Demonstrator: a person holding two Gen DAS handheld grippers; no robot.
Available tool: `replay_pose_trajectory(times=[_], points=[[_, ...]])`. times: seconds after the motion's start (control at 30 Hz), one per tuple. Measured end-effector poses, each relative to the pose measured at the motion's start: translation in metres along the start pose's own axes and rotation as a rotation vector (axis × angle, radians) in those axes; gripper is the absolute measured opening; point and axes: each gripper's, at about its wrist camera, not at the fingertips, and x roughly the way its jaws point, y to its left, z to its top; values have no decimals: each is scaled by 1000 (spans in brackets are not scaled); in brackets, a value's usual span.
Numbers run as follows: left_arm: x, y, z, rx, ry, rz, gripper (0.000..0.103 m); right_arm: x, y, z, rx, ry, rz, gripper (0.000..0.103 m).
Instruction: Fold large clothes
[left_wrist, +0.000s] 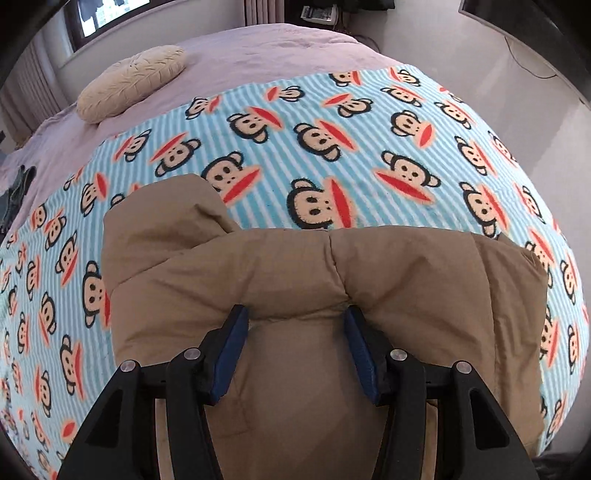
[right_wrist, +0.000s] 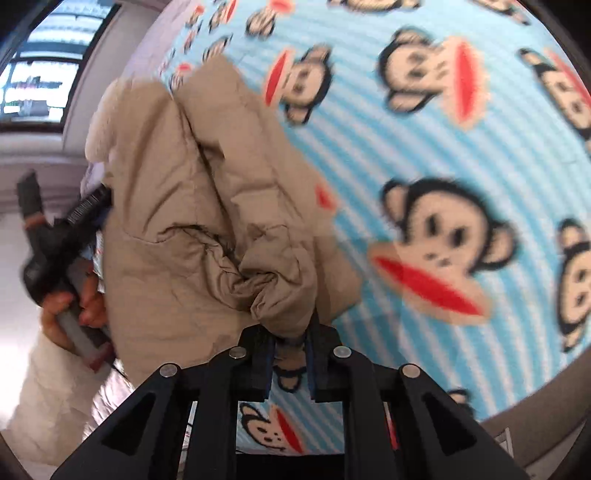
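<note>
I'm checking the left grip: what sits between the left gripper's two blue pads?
In the left wrist view, a puffy fold of the tan jacket bulges between the left gripper pads.

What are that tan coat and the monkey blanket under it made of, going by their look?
The tan coat looks like a padded, quilted jacket with a matte woven shell, perhaps nylon or cotton blend: it puffs between stitched seams and creases crisply. The monkey blanket looks like printed fleece: its surface is soft and fuzzy, with slightly blurred print edges. Neither fibre can be confirmed by sight.
</note>
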Motion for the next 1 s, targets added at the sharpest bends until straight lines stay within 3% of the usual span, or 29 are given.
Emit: replay_pose_trajectory(times=[0.13,0.2,0.37,0.47,0.73,1.0], points=[[1,4,0,-6,7,1,54,-46,18,11,-101,-130,-14,15],[2,4,-1,-3,5,6,54,-50,34,24,-146,-143,10,15],[0,4,-2,-8,4,23,55,-9,74,44,-286,-67,28,15],[-2,5,-3,-21,8,39,55,22,79,43,-324,-4,-42,15],[-48,23,-14,-83,44,68,55,57,72,46,-335,67,-53,17],[-87,54,-61,-160,130,54,55,75,85,52,-277,75,-91,24]])
